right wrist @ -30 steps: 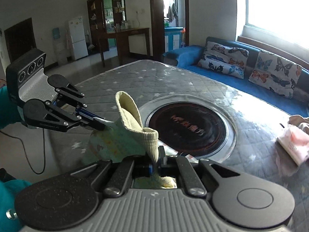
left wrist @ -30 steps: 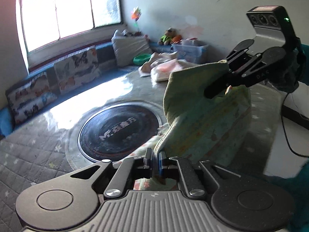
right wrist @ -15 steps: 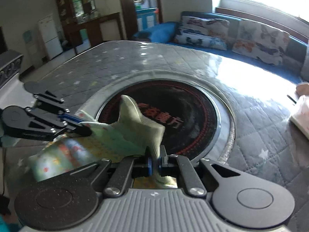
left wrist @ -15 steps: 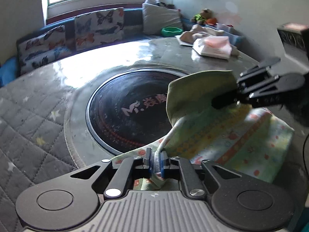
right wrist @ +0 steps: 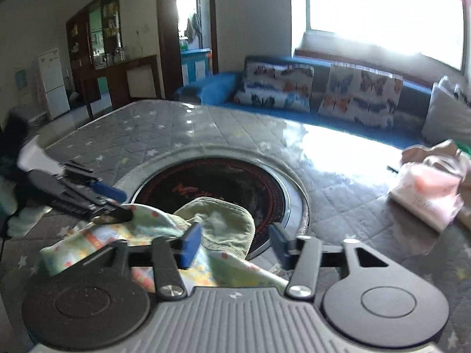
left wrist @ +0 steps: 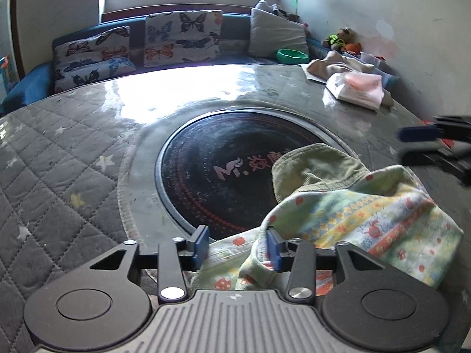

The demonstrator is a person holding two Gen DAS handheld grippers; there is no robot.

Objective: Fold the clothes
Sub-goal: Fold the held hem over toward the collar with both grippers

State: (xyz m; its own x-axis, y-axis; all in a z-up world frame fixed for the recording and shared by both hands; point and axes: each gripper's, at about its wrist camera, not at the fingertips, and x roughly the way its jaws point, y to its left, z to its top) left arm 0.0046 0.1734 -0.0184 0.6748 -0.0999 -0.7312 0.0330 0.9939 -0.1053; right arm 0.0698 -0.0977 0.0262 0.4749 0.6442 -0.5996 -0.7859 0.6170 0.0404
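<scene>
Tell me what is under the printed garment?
The printed garment lies partly over the black round plate and the quilted table cover. Anything beneath its folds is hidden.

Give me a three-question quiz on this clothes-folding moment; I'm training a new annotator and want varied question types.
1. True or false: the left gripper is clamped shut on the patterned garment.
2. The garment's plain green cuff overlaps which surface? A) the dark round inset B) the butterfly cushions C) the pink-and-white folded pile
3. Fill in: the right gripper's jaws are ____.

Key: 1 false, its jaws are opening, cloth lying slack between them; 2 A; 3 opening, over the garment.
</scene>
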